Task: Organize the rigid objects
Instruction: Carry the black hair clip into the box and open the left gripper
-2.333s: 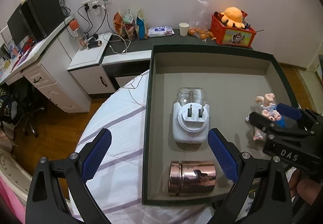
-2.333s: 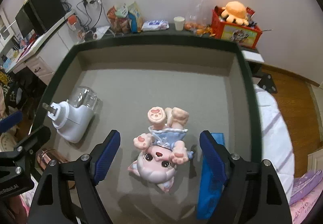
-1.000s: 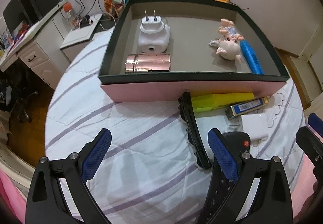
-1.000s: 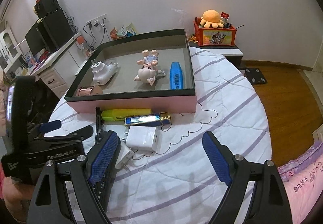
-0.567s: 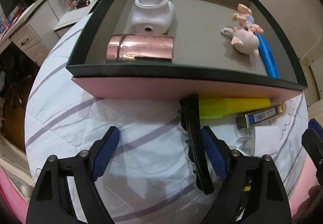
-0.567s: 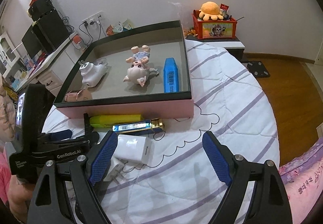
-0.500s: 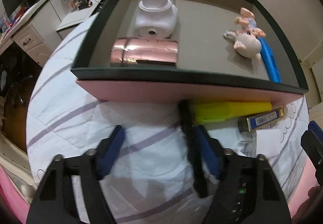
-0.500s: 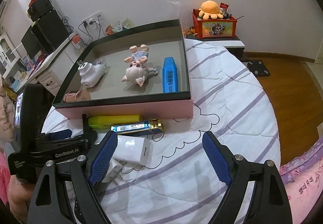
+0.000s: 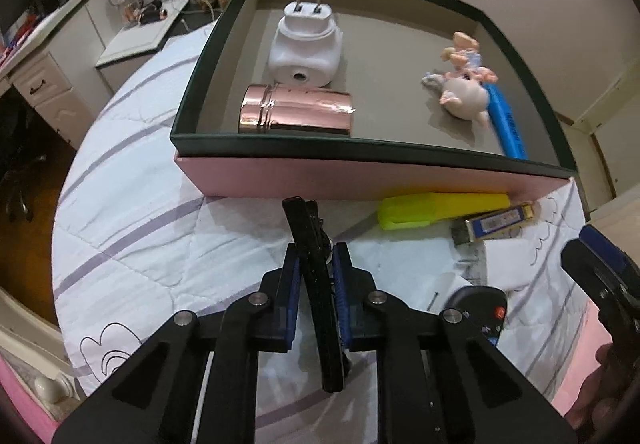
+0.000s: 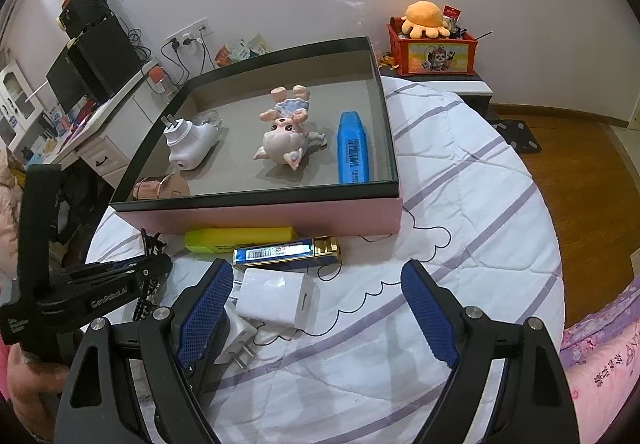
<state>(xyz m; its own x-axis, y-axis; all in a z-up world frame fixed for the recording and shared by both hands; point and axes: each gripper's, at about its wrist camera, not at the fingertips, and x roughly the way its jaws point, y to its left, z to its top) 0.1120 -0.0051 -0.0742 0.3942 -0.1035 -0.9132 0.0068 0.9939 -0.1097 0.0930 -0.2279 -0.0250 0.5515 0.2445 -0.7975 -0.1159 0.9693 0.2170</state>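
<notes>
A long black toothed hair clip lies on the striped bedcover in front of the box, and my left gripper is shut on its middle. In the right wrist view the left gripper and the clip show at the left. My right gripper stands open above a white charger block, touching nothing. The dark-rimmed pink box holds a white plug device, a rose-gold cylinder, a pig figurine and a blue highlighter.
Along the box front lie a yellow highlighter and a blue-and-gold pack. A white plug and a black remote lie near the right gripper. A desk with monitors stands left, and a red toy crate behind.
Both grippers left the box and came down over the bedcover. The left jaws moved in around the black hair clip and closed on it. The right jaws stayed wide.
</notes>
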